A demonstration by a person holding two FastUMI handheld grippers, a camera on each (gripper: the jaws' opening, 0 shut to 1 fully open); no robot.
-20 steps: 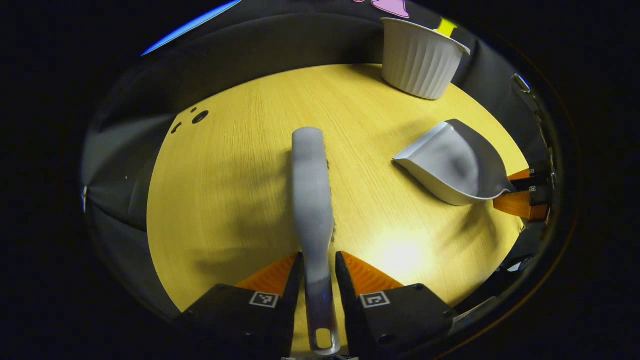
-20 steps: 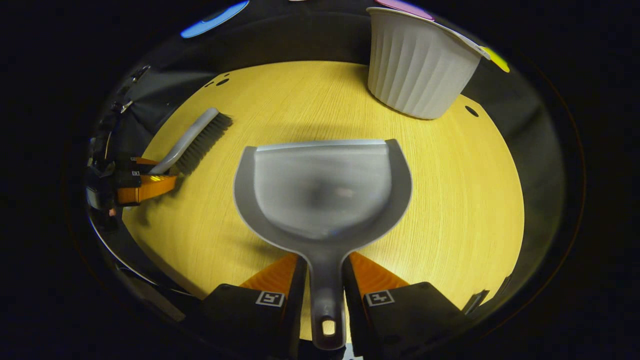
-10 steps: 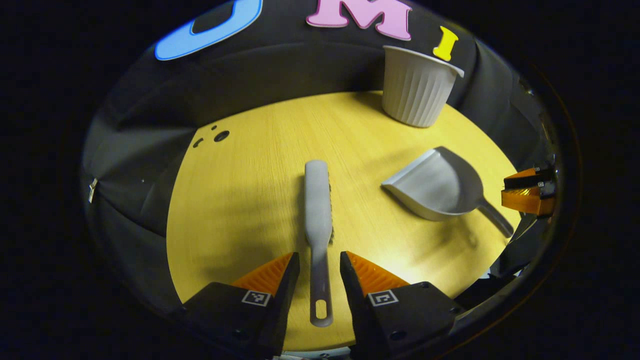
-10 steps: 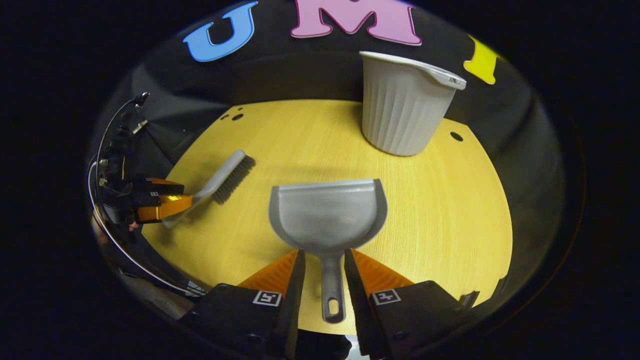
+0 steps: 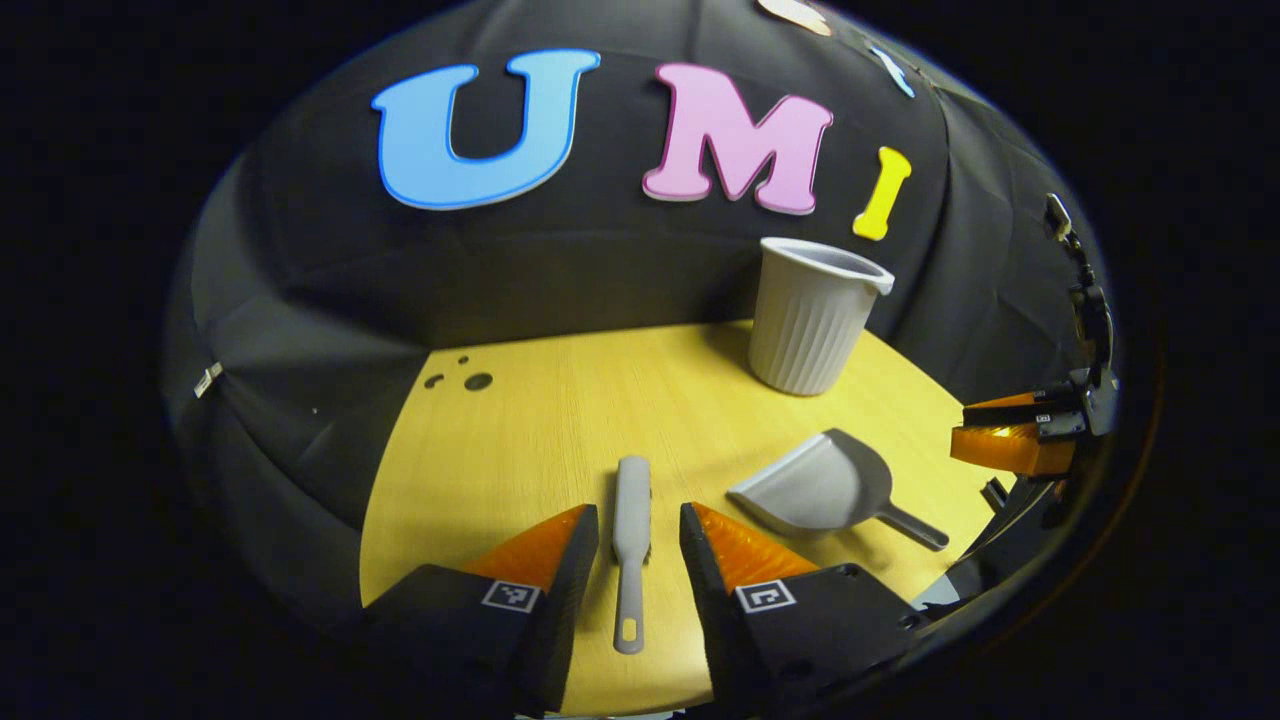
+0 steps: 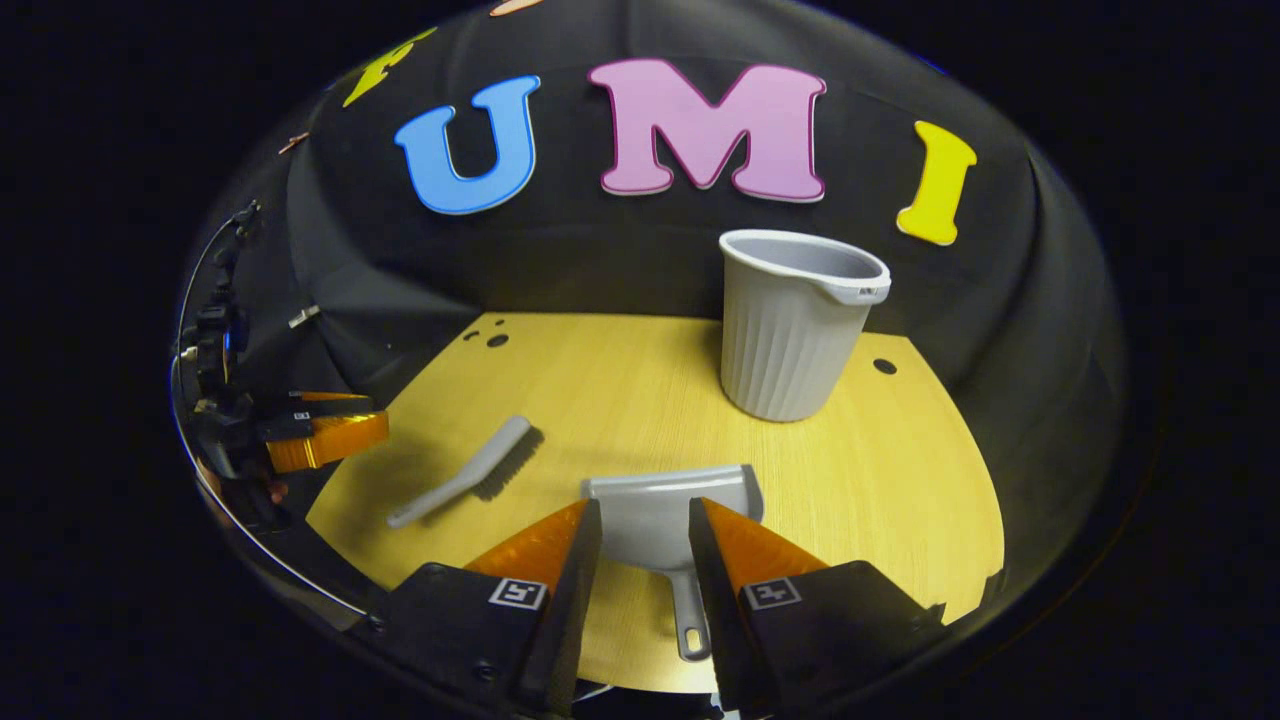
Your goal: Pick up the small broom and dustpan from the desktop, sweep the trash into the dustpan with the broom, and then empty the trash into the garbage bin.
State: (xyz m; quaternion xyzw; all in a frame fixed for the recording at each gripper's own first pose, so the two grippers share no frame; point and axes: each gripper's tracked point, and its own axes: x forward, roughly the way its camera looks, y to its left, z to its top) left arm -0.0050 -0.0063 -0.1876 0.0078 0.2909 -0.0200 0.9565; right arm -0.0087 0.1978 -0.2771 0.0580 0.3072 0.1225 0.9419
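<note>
The bench [image 5: 520, 420] carries the garbage bin [image 5: 808, 315] upright at its far edge, near the booth wall, with the dustpan [image 5: 815, 488] and the small broom [image 5: 630, 520] lying flat nearer the person. No trash can be made out on the wood. The left tool [image 5: 640, 545] stands with its jaws apart and empty. The broom lies straight ahead of it, its long axis running along the line of the fingers, handle end nearest. In the right gripper view the right tool [image 6: 645, 550] is likewise parted and holding nothing. The dustpan [image 6: 665, 510] lies directly before it, handle toward the tool, mouth toward the garbage bin [image 6: 795, 325]. Each tool is thus nearest its own implement, and any regrasp would run straight down the handle axis. Compared with one second ago, both handles have left the jaws, both tools have drawn back and upward, and broom and dustpan now rest on the bench apart from the fingers.
</note>
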